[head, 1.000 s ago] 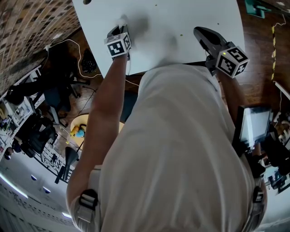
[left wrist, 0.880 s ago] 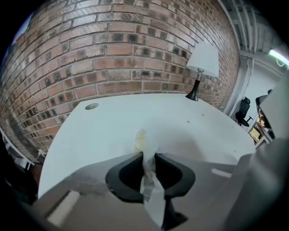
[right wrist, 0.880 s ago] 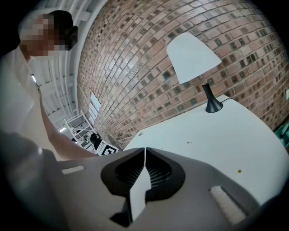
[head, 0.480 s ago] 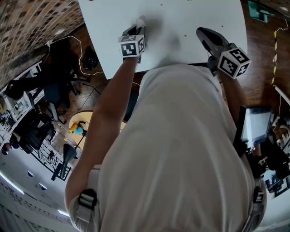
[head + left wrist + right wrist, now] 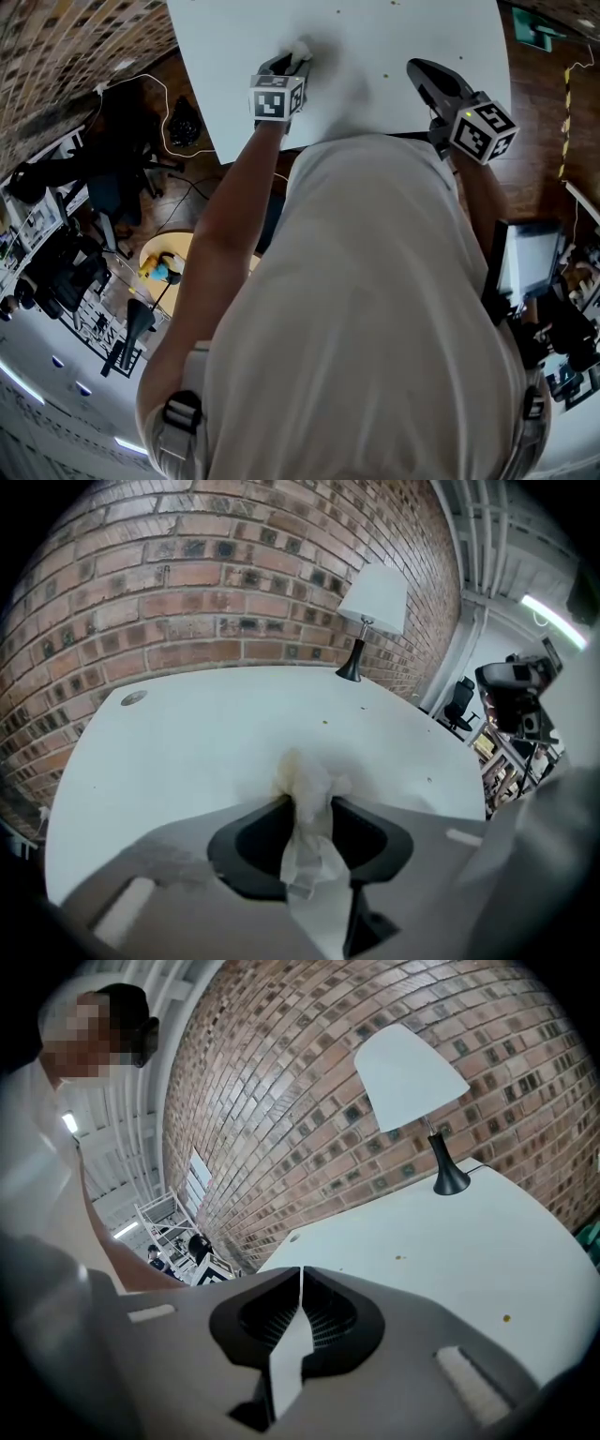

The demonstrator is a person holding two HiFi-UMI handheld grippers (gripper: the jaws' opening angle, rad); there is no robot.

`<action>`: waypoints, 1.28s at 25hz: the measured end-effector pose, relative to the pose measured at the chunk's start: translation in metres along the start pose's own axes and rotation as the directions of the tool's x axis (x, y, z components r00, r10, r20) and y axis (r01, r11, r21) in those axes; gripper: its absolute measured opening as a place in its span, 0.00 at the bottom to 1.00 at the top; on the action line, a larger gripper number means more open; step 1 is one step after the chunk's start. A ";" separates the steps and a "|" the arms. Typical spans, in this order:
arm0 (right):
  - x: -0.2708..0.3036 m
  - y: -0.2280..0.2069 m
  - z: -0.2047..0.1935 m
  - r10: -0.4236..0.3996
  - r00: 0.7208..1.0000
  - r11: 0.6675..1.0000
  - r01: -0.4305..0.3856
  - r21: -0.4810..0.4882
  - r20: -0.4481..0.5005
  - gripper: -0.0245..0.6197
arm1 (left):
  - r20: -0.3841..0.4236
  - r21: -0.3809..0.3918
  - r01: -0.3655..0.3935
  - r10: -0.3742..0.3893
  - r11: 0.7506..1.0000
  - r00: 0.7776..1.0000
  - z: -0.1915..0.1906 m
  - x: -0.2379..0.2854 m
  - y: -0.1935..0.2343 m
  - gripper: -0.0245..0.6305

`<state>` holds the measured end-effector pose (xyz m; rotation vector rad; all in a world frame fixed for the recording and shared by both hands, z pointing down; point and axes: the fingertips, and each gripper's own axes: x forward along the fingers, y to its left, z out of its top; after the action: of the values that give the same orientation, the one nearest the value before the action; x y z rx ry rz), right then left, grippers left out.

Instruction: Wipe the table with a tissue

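Observation:
The crumpled white tissue (image 5: pixel 300 49) lies on the white table (image 5: pixel 394 37) near its front edge. My left gripper (image 5: pixel 291 64) points down at it. In the left gripper view the tissue (image 5: pixel 309 780) bulges out past the jaw tips and a strip of it trails back between them. The left gripper (image 5: pixel 309 803) has its jaws opening, and the tissue still fills the gap and touches both tips. My right gripper (image 5: pixel 414 67) hovers over the table's front right part. Its jaws (image 5: pixel 300 1274) are shut with nothing between them.
A white-shaded lamp (image 5: pixel 373 602) on a black stem stands at the table's far edge against the brick wall, also in the right gripper view (image 5: pixel 408 1077). Small specks (image 5: pixel 504 1317) dot the tabletop (image 5: pixel 450 1232). Chairs, cables and clutter lie on the floor at the left (image 5: pixel 122 187).
My left gripper has slid to the right along the table's front part, taking the tissue with it. The right gripper has stayed where it was.

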<state>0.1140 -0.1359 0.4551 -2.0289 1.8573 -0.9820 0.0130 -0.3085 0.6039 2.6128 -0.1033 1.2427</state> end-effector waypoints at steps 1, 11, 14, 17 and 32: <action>-0.001 -0.001 -0.001 -0.004 1.000 1.000 0.004 0.001 0.000 0.06 | 0.009 -0.001 0.006 -0.006 1.000 1.000 0.000 0.000 0.000 0.25; -0.001 0.002 -0.001 -0.021 1.000 1.000 0.021 0.006 0.010 0.06 | -0.014 0.032 0.054 -0.054 0.998 0.998 -0.005 -0.001 -0.006 0.36; -0.001 0.001 -0.002 -0.026 1.000 1.000 0.026 0.010 0.010 0.06 | -0.045 0.061 0.086 -0.084 0.994 0.996 -0.006 -0.001 -0.013 0.41; 0.000 0.000 -0.002 -0.034 0.999 0.999 0.034 0.012 0.011 0.06 | -0.059 0.086 0.119 -0.115 0.989 0.992 -0.006 -0.001 -0.020 0.48; -0.002 0.011 -0.009 -0.070 0.997 0.998 0.070 0.002 0.015 0.06 | 0.085 -0.115 0.209 -0.200 0.971 0.976 0.006 -0.014 -0.006 0.36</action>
<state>0.0997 -0.1336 0.4545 -2.1079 1.7881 -0.9827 0.0099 -0.3049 0.5885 2.4901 0.0732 1.0377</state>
